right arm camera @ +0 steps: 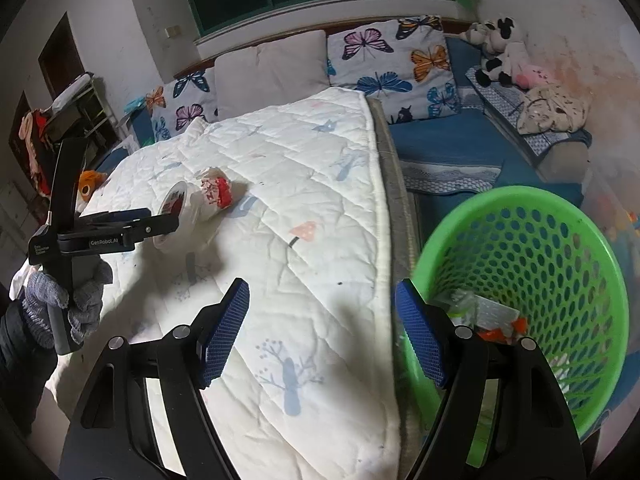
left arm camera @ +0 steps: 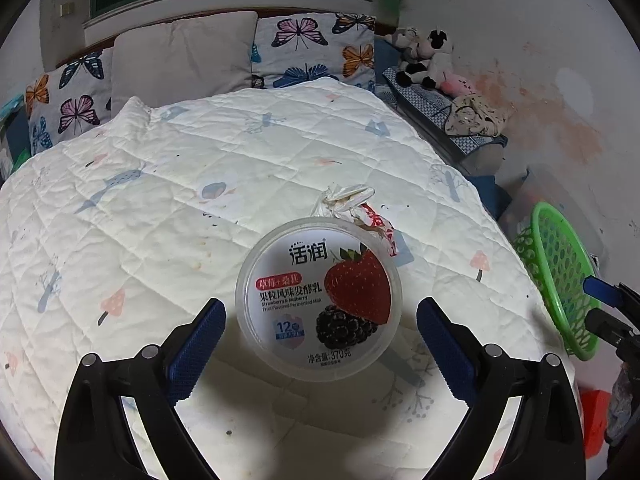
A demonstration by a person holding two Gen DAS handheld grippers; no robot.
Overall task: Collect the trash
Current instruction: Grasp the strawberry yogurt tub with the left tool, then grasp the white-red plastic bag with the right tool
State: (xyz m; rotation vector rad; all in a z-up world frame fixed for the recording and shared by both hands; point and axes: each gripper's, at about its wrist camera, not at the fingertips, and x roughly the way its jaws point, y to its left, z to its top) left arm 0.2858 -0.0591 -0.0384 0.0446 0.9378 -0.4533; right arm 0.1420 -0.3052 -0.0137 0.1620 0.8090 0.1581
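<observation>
A round yogurt tub [left arm camera: 318,300] with a strawberry and mulberry lid lies on the white quilt [left arm camera: 160,208]. My left gripper [left arm camera: 320,346] is open around it, and a gap shows between each blue pad and the tub. A crumpled red-and-white wrapper [left arm camera: 352,204] lies just behind the tub. In the right wrist view the tub [right arm camera: 176,204] and wrapper [right arm camera: 216,192] lie far left, by the left gripper [right arm camera: 132,224]. My right gripper [right arm camera: 322,332] is open over the quilt's edge with nothing between its pads. Its right finger overlaps the near rim of a green mesh basket [right arm camera: 520,208] holding some trash [right arm camera: 492,316].
Butterfly and grey pillows [left arm camera: 184,56] line the headboard. Plush toys [right arm camera: 500,52] and crumpled cloth [right arm camera: 552,112] lie on the blue bedding right of the quilt. A gloved hand [right arm camera: 60,300] holds the left gripper. An orange toy [right arm camera: 90,182] sits at the quilt's far left edge.
</observation>
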